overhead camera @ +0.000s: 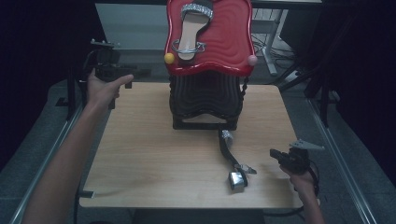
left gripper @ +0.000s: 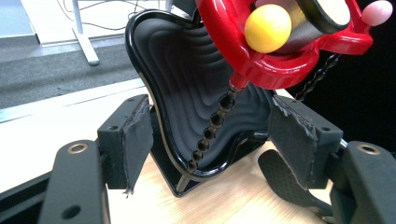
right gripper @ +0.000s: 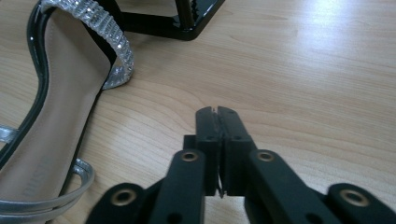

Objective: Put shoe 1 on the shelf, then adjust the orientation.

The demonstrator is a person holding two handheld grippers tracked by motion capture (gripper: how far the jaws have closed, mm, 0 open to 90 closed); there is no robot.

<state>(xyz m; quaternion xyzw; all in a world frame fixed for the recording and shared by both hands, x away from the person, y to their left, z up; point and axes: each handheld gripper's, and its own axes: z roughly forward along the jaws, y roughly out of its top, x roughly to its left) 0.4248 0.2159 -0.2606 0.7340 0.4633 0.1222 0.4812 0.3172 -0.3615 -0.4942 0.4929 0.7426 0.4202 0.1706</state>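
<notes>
Right gripper [overhead camera: 275, 154] sits with its jaws pinched together on nothing, low on the table [overhead camera: 154, 154], and the loose sandal [overhead camera: 232, 158] lies just to its left in the high view, long axis running from the metallic heel near us up to the sparkly toe strap by the stand's foot. We read right as the nearer hand by far; left gripper [overhead camera: 133, 79] is spread wide, holding nothing, well apart at the far left edge beside the shoe stand [overhead camera: 205, 100]. Right gripper view gives us the sandal [right gripper: 51, 130] insole and strap up close with bare wood ahead of the jaws, while left gripper view gives the stand's black ribbed shell [left gripper: 196, 88], bead chain [left gripper: 212, 126] and yellow ball [left gripper: 267, 28].
</notes>
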